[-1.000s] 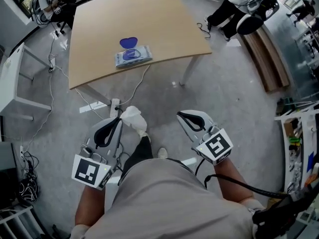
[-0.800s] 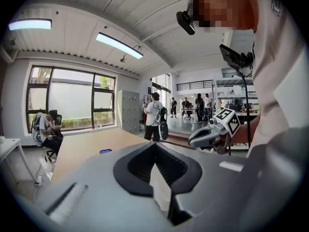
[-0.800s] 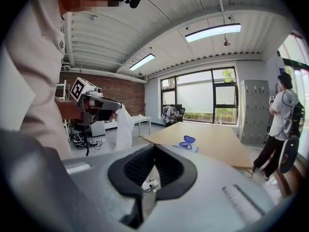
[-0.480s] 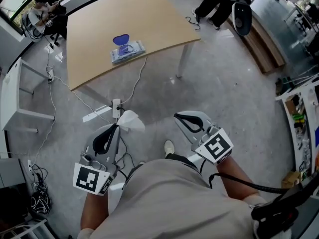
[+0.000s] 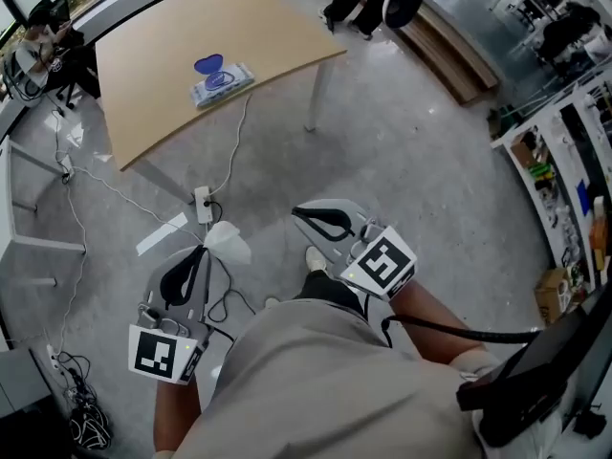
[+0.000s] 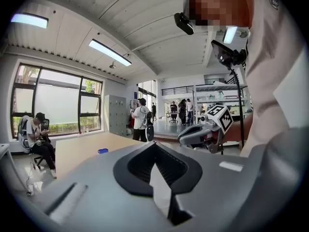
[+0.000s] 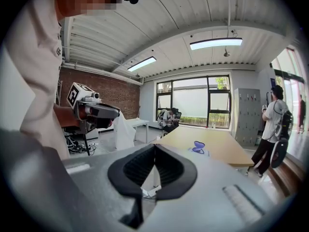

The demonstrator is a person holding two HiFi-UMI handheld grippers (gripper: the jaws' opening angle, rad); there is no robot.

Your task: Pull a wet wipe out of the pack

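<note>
Left hand-held gripper (image 5: 204, 249) grasps a crumpled white wet wipe (image 5: 228, 242); right hand-held gripper (image 5: 298, 213) is clenched shut, empty.

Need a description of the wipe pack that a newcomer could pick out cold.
Look to the light wooden table at the head view's top left. On its near half lies the wet wipe pack, a flat pale packet. Its blue lid stands flipped open, unlike the loose white wipe clamped in the left gripper.

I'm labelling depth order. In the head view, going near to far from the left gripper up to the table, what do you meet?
left gripper → wet wipe → power strip → table edge → wipe pack
</note>
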